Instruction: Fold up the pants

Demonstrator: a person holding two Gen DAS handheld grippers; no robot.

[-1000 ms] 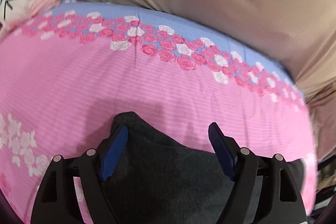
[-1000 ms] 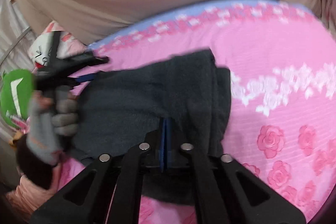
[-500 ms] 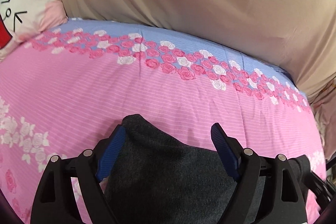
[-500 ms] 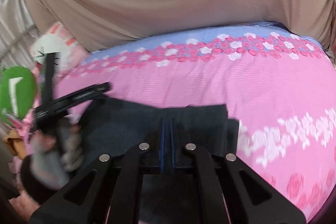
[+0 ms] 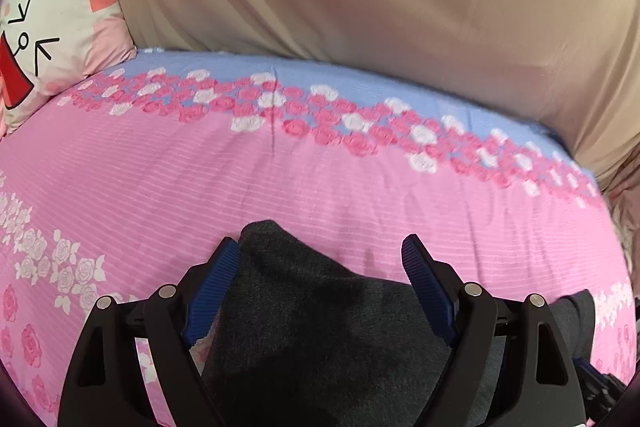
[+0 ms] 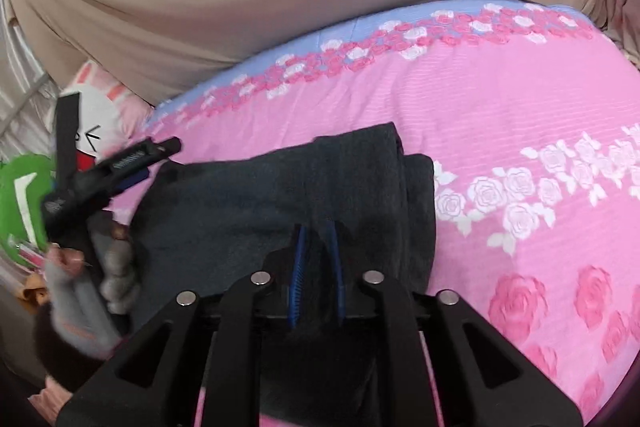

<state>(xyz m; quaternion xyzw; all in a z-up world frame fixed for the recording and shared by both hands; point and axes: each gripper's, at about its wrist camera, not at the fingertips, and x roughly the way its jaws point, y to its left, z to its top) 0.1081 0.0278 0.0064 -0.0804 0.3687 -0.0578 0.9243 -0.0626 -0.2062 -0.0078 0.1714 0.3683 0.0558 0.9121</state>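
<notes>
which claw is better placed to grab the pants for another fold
Left, probably. The left claw is wide open over a pants edge; the right claw has just been opening, gap narrow, nothing clearly pinched.

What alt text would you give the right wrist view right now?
Right gripper, its jaws just opening a narrow gap, sits over folded dark pants on a pink floral bedsheet. At left, a gloved hand holds the left gripper, open at the pants' far edge.
</notes>
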